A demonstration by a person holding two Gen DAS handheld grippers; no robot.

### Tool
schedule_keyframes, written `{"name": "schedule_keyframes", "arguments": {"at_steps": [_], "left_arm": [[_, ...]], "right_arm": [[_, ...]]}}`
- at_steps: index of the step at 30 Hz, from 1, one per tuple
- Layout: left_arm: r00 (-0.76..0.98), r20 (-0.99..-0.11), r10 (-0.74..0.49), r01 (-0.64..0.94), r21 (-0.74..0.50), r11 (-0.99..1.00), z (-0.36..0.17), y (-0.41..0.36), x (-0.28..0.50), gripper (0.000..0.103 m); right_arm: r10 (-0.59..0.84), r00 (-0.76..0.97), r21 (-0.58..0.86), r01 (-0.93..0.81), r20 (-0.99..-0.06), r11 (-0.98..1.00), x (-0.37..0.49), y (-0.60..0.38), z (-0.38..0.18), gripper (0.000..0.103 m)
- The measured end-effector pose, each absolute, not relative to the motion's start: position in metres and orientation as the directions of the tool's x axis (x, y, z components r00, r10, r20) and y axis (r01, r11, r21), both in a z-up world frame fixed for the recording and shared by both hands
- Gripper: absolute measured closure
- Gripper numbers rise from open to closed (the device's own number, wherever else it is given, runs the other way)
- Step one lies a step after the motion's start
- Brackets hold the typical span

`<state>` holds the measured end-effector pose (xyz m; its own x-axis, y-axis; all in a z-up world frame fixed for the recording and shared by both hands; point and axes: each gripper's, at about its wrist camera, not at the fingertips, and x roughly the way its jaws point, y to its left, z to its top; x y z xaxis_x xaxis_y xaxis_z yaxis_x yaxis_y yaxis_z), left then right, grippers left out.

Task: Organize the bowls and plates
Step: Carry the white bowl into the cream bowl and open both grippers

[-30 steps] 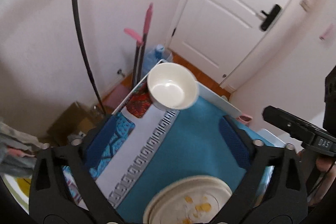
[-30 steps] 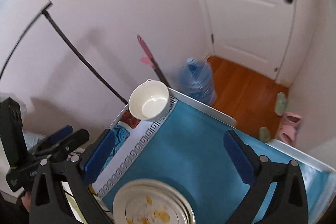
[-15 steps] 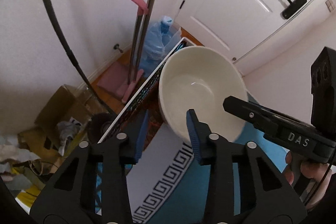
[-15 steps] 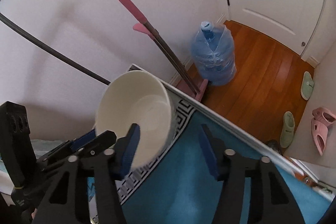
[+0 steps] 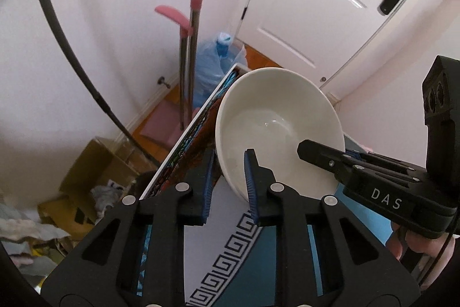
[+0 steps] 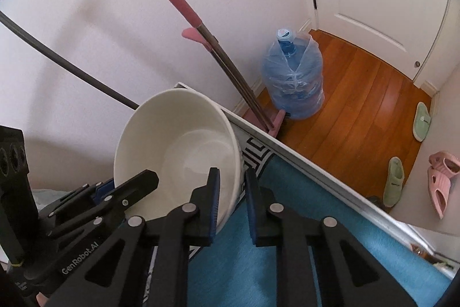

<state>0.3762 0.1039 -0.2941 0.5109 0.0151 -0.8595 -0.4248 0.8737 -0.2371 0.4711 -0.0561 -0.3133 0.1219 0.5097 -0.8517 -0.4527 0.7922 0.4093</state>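
Note:
A white bowl (image 5: 276, 111) (image 6: 178, 134) stands at the far corner of the table, on the patterned border of a blue cloth (image 6: 287, 235). My left gripper (image 5: 230, 163) straddles the bowl's left rim, one pad outside and one inside, its jaws closing onto the wall. At the opposite rim my right gripper (image 6: 232, 180) is closing the same way, with the wall pinched between its blue pads. Each gripper also shows in the other's view: the right gripper (image 5: 319, 154) reaches over the bowl's right rim, and the left gripper (image 6: 135, 183) lies at the bowl's left. No plates are in view.
The table's white edge (image 6: 302, 160) runs just behind the bowl. Beyond it are a pink-handled mop (image 6: 201, 30), a blue water bottle (image 6: 293, 82), slippers (image 6: 421, 121) on the wood floor and a white door (image 5: 330, 5). A cardboard box (image 5: 95, 171) and a black cable (image 5: 72, 62) are at left.
Both grippers dropped and moved forward to the bowl, then went from wide open to closed on its rim. The stacked plates slid out of view below.

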Motion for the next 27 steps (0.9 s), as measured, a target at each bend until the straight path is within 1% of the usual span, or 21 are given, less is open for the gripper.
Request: {"name": "schedule_keyframes", "arguments": {"at_steps": [6,14,20,27], "left_arm": [[0.566,-0.824,0.024,-0.379,-0.234,0.895,-0.251,0.08,0.361,0.085],[0.636,-0.772,-0.002,-0.28,-0.233,0.931,-0.187,0.022,0.325,0.085],[0.681,-0.731,-0.042,-0.186,-0.229,0.956,-0.149,-0.041,0.282,0.085],[0.704,-0.702,-0.109,-0.073,-0.223,0.972,-0.123,-0.126,0.231,0.085]], "right_arm": [[0.528,0.188,0.404,-0.453,-0.828,0.795,0.451,-0.076,-0.277,0.087],[0.534,0.317,0.387,-0.423,-0.784,0.819,0.399,-0.135,-0.209,0.087],[0.51,0.42,0.361,-0.385,-0.751,0.849,0.34,-0.194,-0.165,0.087],[0.464,0.511,0.344,-0.316,-0.724,0.884,0.264,-0.267,-0.13,0.087]]}}
